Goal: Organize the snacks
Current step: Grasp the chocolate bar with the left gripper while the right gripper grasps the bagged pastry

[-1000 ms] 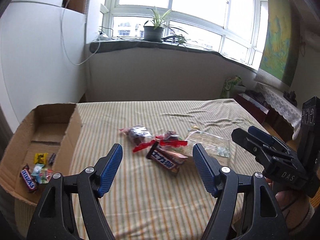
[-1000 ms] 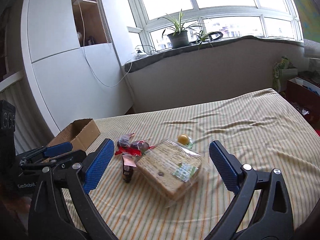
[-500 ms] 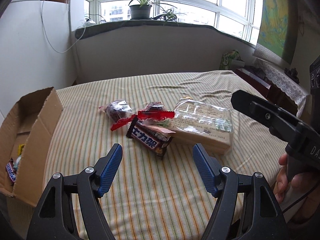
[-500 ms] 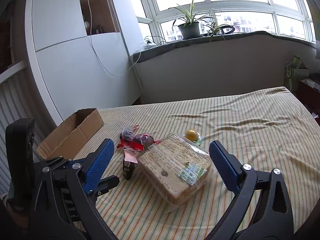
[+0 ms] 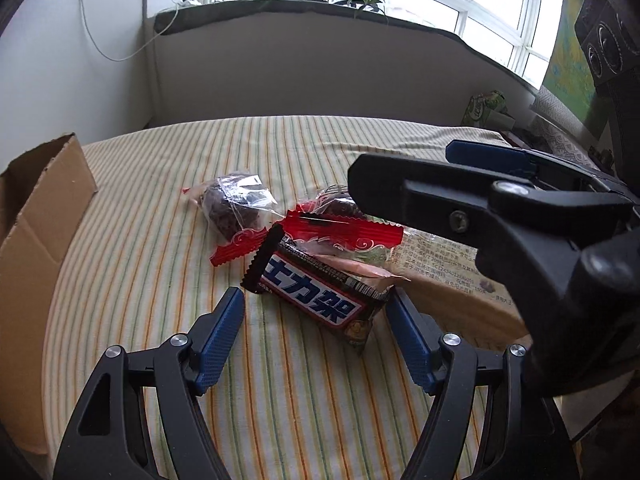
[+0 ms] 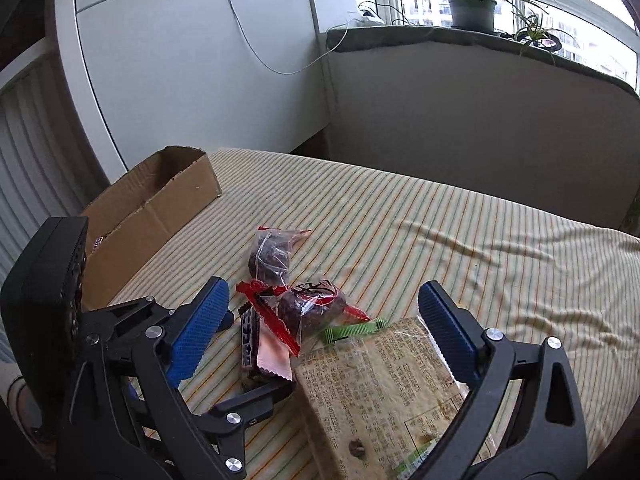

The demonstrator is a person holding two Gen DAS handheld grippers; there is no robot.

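The chocolate bar in its dark wrapper lies flat on the striped cloth, just ahead of the left gripper and roughly centred between its two blue pads. The near end of the bar sits close to the right-hand pad, the far crimped end beyond the left-hand one, so the bar lies skewed across the gap. The left jaws stand wide with nothing between them.

Just beyond the bar, a red-trimmed pastry packet overlaps its far edge, and a second clear-wrapped pastry lies further out toward the left pad's side. The flat bread pack lies between the fingers of the right gripper, which are also spread wide and not pressing on it.

The step in hand looks like a pick of the chocolate bar with the left gripper. To do it well, I would bring the pads down on either side of the bar's long edges, low to the cloth, turning the wrist a little so the pads square up with the skewed wrapper. Close only on the bar, clear of the red packet's tail, or both may lift. The cardboard box waits well out past the left pad.
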